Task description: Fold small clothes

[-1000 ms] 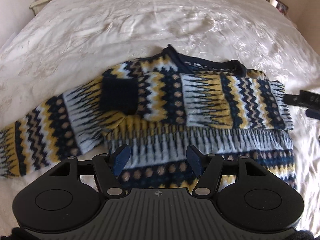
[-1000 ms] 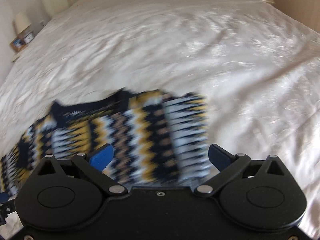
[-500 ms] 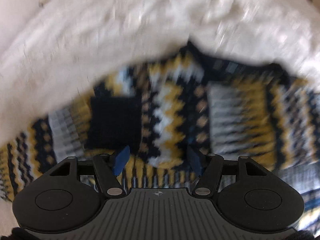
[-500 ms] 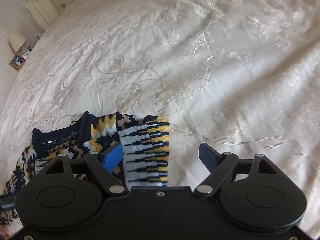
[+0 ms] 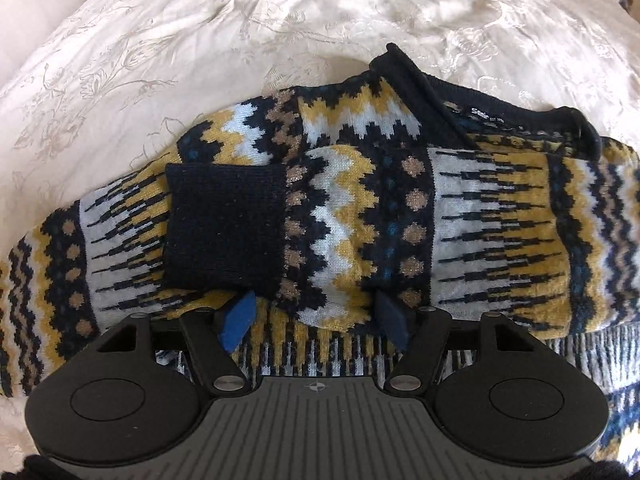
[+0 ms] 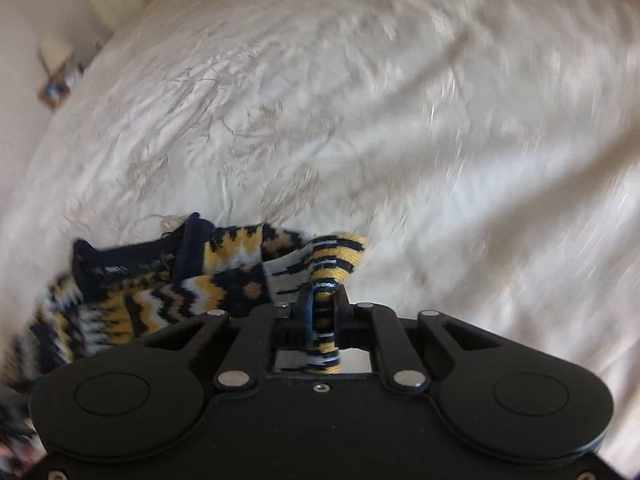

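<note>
The patterned sweater [image 5: 360,208] is lying across the bed [image 5: 200,40], its long axis running side to side, one sleeve folded over the chest with its dark cuff [image 5: 226,224] pointing left; the right gripper [image 6: 322,308] is pinching the sweater's right-hand edge, jaws clamped on a striped fold; the left gripper [image 5: 316,316] is hanging just above the folded sleeve, jaws partway apart and opening, nothing gripped; I judge the left is nearer the unfolded left sleeve.
</note>
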